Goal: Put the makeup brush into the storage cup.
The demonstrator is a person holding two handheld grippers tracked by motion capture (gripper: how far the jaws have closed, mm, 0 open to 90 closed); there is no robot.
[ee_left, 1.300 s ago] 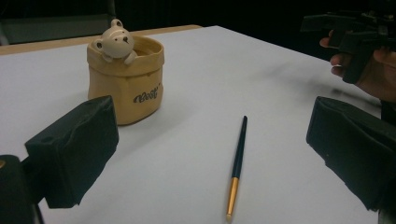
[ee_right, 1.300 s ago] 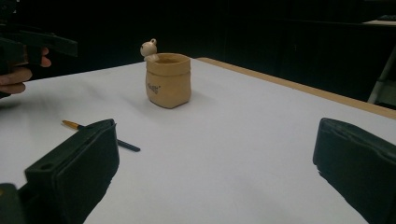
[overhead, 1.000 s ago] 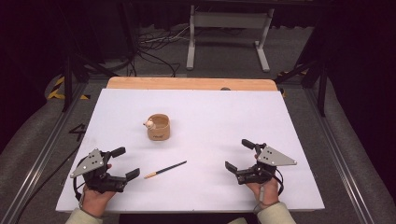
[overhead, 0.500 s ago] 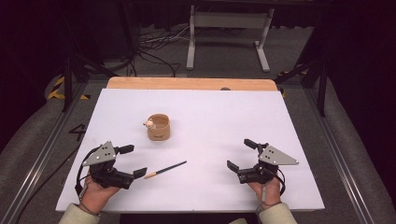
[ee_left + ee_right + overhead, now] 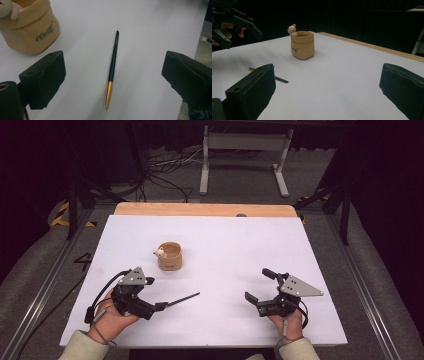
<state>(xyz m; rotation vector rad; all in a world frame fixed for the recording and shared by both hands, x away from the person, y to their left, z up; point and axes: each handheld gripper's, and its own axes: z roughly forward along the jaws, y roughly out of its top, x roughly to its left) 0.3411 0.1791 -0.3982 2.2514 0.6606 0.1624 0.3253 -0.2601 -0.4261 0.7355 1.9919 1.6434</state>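
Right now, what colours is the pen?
Black with a gold end; the pen shows best in the left gripper view.

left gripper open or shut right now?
Open. In the left gripper view its jaws stand wide apart, and the pen lies flat on the table between them, untouched.

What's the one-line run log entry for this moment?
left gripper: open, over pen's gold end | pen: flat on table, ungrasped | right gripper: open, idle | pot: upright
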